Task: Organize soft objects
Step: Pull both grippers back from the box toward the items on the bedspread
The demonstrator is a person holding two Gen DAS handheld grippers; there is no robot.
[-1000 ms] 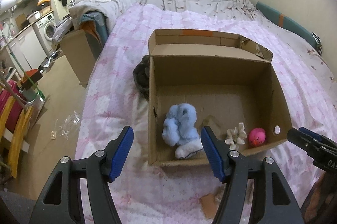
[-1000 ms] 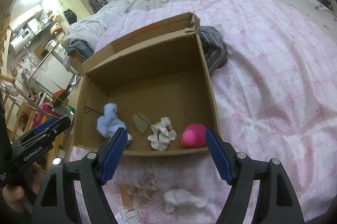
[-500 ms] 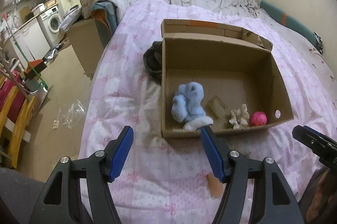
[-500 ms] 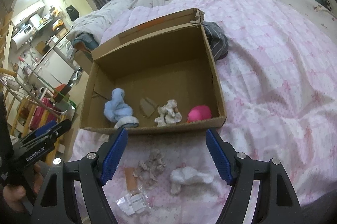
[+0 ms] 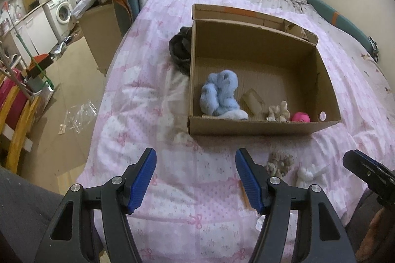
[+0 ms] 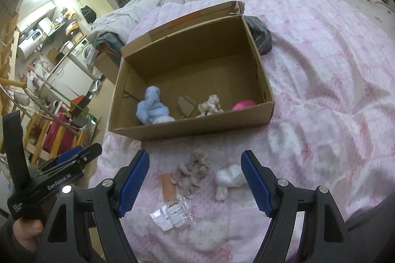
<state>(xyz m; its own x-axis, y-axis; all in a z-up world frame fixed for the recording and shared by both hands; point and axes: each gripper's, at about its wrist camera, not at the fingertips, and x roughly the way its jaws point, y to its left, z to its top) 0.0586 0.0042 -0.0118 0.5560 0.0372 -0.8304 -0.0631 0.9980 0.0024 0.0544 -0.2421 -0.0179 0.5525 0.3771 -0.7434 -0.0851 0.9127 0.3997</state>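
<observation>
Both grippers have drawn back from the cardboard box [image 6: 190, 124], the left gripper [image 5: 195, 179] and right gripper [image 6: 195, 179] gaping empty; the white plush [image 6: 228, 180] on the bedspread [image 6: 321, 90] looks light and compressible, best pinched mid-body.

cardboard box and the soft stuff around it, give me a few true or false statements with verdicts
1. The blue fluffy item lies inside the cardboard box. True.
2. The pink ball sits on the bedspread outside the box. False: it is in the box, at a front corner.
3. A white soft item lies on the pink bedspread in front of the box. True.
4. The right gripper is clamped on the beige scrunchie. False: its jaws are open and it holds nothing.
5. The left gripper is open and empty. True.
</observation>
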